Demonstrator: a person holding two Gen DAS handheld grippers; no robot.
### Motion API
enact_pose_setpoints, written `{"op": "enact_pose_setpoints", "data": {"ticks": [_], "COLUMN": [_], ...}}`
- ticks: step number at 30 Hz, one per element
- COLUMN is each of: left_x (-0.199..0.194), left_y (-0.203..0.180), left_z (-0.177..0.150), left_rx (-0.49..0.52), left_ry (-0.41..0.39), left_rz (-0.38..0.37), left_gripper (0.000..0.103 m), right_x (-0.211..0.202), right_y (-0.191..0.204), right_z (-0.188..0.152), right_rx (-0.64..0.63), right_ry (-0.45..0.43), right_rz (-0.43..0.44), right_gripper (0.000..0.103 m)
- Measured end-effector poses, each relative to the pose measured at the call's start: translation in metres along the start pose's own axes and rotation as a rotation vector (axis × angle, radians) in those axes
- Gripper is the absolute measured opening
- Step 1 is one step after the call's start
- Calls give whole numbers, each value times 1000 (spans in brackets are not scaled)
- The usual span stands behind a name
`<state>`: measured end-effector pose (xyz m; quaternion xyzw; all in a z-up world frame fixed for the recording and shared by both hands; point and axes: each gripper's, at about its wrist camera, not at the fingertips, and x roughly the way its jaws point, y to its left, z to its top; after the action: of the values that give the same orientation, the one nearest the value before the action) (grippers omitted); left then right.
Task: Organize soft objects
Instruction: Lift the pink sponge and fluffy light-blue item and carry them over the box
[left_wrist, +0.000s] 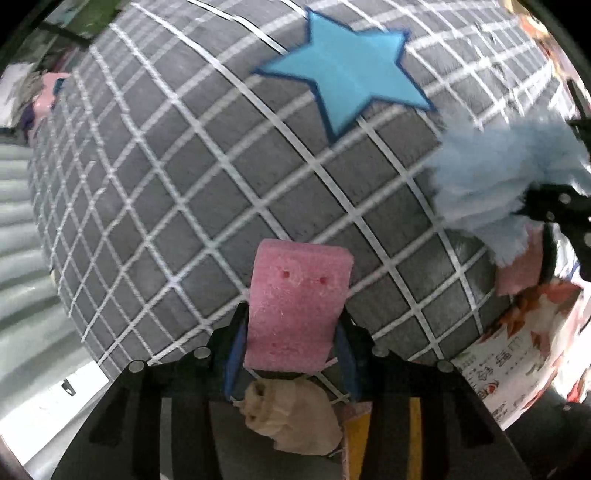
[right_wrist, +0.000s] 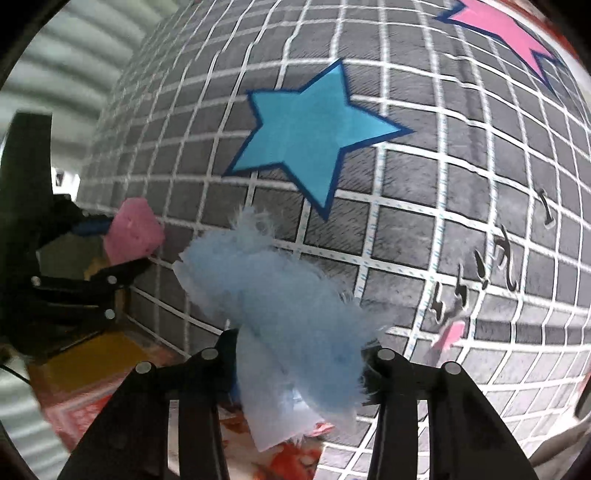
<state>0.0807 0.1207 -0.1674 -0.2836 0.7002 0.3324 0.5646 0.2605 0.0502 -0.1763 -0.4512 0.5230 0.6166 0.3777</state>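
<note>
A pink foam sponge (left_wrist: 295, 306) sits between the blue pads of my left gripper (left_wrist: 293, 317), which is shut on it above a grey grid-patterned cloth (left_wrist: 184, 184). In the right wrist view the same pink sponge (right_wrist: 135, 230) shows at the left in the left gripper (right_wrist: 122, 254). My right gripper (right_wrist: 299, 350) is shut on a light blue fluffy piece (right_wrist: 288, 306). The left wrist view shows this fluffy piece (left_wrist: 491, 177) at the right edge, with the right gripper (left_wrist: 546, 206) on it. A beige soft lump (left_wrist: 291, 417) lies below the left gripper.
The grey cloth carries a blue star (right_wrist: 310, 136) and a pink star (right_wrist: 506, 29). A box with red and white print (left_wrist: 517, 350) and a yellow cardboard flap (left_wrist: 358, 435) lie under the grippers. A pale ribbed surface (left_wrist: 22, 221) borders the cloth at left.
</note>
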Motion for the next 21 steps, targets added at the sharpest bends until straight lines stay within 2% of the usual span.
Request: {"op": "enact_pose_setpoints", "data": {"ticks": [6,7,8,10,13,16,21], "left_x": [-51,-60,-70,-87,-117,-139,-154], "left_y": [28,30,31,14,0,-14,-35], "left_z": [-13,-19,-22,-18,-29,-37,-58], "left_rx": [-80,-95,-111,-138,-162,-168,-172], "left_ry": [-123,-146,-171,-211,-272,-322,-364], "left_rz": [14,14,13,10,3,-14,-50], "left_gripper": [47,47,47,47,47,47,47], "right_x": [-36,-46,-51,-64,-85,-108,-123], "right_y": [-17,-26,-27,-30,-34,-42,-37], "right_z": [3,18,16,15,11,-11,-34], "right_rx": [101,110,120,137,151,167,212], "right_ry": [-73,-81,-92,-110,-133,-152,-176], "right_rz": [63,69,74,80,81,89,100], "right_gripper": [44,44,44,44,44,44,44]}}
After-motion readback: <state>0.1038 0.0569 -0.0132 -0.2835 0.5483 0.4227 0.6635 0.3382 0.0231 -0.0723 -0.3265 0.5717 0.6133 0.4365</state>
